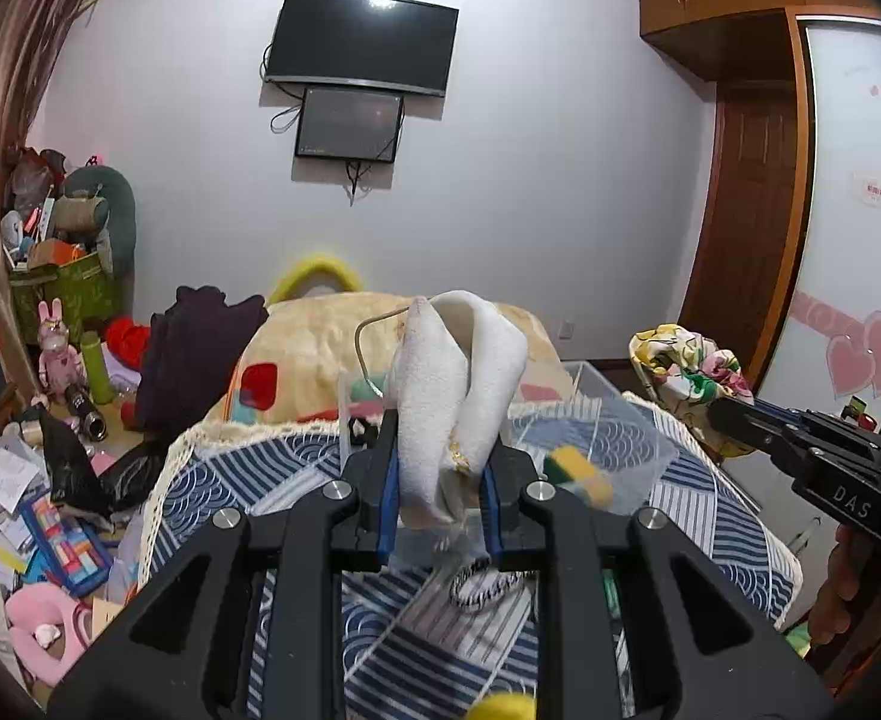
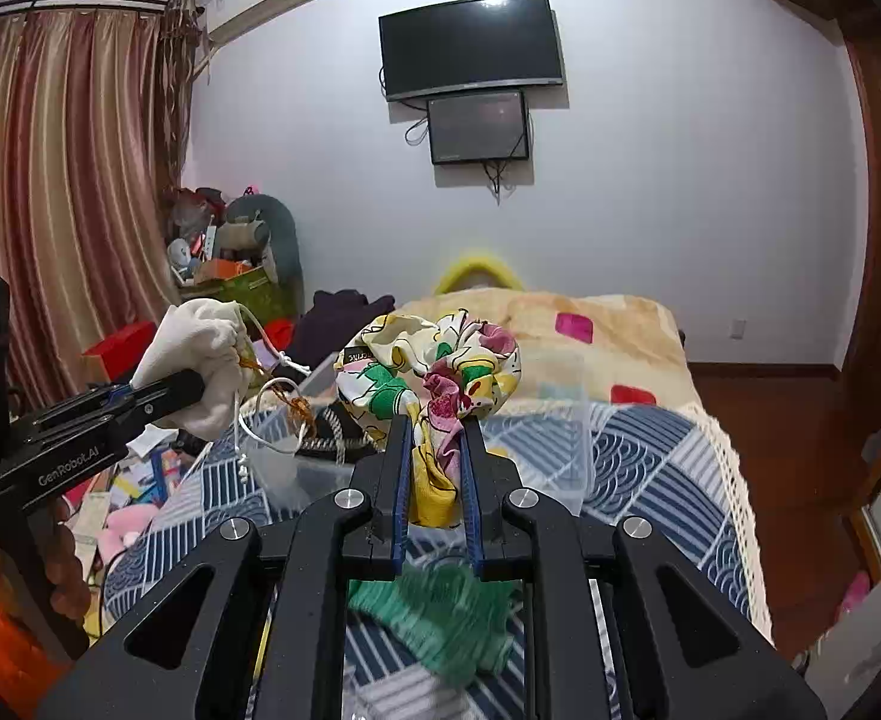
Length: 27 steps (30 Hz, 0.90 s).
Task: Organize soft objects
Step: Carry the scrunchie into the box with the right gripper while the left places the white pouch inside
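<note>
My left gripper (image 1: 440,450) is shut on a white drawstring pouch (image 1: 458,384) and holds it up above the bed; the pouch also shows in the right wrist view (image 2: 200,354) with its cords hanging. My right gripper (image 2: 437,438) is shut on a floral fabric scrunchie (image 2: 434,369), held above the bed; the scrunchie also shows in the left wrist view (image 1: 689,366). A clear plastic box (image 1: 590,420) stands on the blue patterned blanket (image 1: 710,510) below both grippers. A yellow-green sponge (image 1: 578,471) lies in it. A green knitted cloth (image 2: 440,618) lies under my right gripper.
A striped hair tie (image 1: 488,585) lies on the blanket. A dark garment (image 1: 194,354) lies at the bed's left. The floor on the left is cluttered with papers and toys (image 1: 38,510). A wooden door (image 1: 746,228) and wardrobe stand on the right.
</note>
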Each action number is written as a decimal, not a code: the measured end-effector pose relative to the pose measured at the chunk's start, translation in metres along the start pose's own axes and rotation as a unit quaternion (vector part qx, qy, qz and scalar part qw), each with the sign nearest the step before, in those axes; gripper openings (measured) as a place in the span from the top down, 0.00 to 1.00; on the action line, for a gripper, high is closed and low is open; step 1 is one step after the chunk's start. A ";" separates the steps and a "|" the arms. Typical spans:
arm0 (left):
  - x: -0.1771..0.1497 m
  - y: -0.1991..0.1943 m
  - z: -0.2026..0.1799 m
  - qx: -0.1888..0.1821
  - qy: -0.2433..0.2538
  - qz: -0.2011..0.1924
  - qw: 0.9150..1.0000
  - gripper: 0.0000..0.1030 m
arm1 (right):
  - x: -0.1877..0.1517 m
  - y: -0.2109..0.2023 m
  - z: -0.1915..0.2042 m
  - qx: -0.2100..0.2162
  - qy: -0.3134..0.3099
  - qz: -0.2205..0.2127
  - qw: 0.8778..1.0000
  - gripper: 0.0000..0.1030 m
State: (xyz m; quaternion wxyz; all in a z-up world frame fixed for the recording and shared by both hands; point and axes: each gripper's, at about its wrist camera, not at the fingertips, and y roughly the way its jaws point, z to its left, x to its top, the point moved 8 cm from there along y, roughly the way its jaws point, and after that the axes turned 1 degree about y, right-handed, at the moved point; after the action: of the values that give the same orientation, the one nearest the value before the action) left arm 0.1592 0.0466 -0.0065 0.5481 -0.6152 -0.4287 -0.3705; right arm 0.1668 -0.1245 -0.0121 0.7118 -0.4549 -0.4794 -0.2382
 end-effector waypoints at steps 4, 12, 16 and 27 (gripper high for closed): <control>0.008 0.011 -0.001 0.008 0.003 -0.006 1.000 0.79 | 0.008 0.012 -0.003 0.000 -0.002 0.002 1.000 0.87; 0.003 0.043 -0.003 0.018 0.011 0.020 1.000 0.79 | 0.005 0.047 0.000 -0.008 -0.022 0.035 0.999 0.87; -0.007 0.065 -0.005 0.021 0.022 0.047 0.998 0.79 | -0.003 0.066 0.001 -0.003 -0.030 0.062 0.998 0.87; -0.032 0.111 -0.007 0.014 0.029 0.114 0.993 0.79 | -0.022 0.098 -0.002 0.006 -0.031 0.119 0.992 0.87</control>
State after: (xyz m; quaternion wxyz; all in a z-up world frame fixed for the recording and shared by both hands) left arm 0.2518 0.0322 -0.0754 0.6076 -0.6416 -0.3447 -0.3169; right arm 0.2345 -0.0823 -0.0728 0.7224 -0.5114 -0.4455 -0.1344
